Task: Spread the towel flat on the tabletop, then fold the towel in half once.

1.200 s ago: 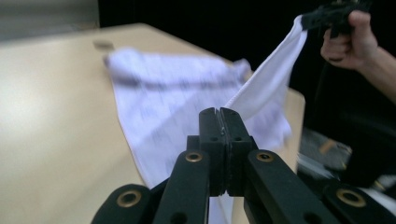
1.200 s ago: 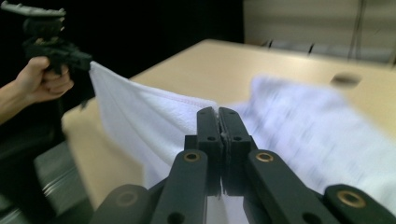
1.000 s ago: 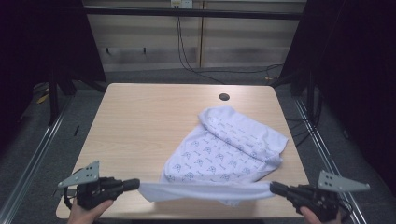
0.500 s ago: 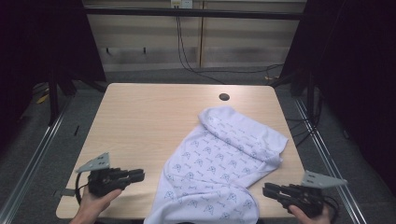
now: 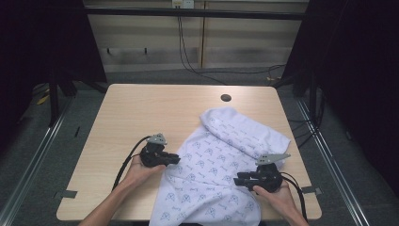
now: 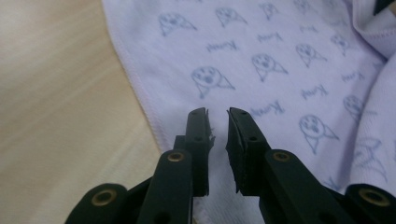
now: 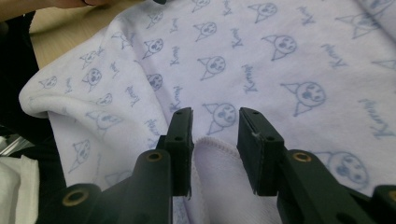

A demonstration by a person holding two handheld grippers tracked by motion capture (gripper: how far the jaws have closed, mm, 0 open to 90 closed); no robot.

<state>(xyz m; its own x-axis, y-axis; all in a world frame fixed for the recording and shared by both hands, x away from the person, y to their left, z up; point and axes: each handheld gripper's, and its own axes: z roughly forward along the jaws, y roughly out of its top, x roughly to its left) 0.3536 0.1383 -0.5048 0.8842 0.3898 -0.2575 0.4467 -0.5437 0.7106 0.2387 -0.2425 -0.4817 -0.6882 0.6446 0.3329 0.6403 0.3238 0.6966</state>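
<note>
1. The right gripper (image 5: 241,179) sits low over the near right part of the cloth (image 5: 221,165), held in the person's right hand (image 5: 277,197) near the front edge of the tabletop (image 5: 141,113).
2. Its jaws have just been opening; in the right gripper view they stand apart, a rolled hem of the cloth (image 7: 219,158) lies between them, and the pads do not press on it, so the hold is released.
3. The left gripper (image 5: 175,160) lies at the cloth's left edge, held in the left hand (image 5: 141,169), its tips pointing right toward the fabric.
4. In the left gripper view its jaws stand slightly apart with a narrow gap, nothing clamped between them, above the stitched left border of the cloth (image 6: 135,88); it too is released.
5. The cloth is white with a pale blue print of small faces and script. It lies spread on the right half of the tabletop, its near end hanging over the front edge between the two forearms.
6. Farther back the cloth narrows into a folded, bunched end (image 5: 235,122) toward the far right corner.
7. Beyond it, a small dark round hole (image 5: 226,98) sits in the tabletop near the far edge, apart from the cloth.
</note>
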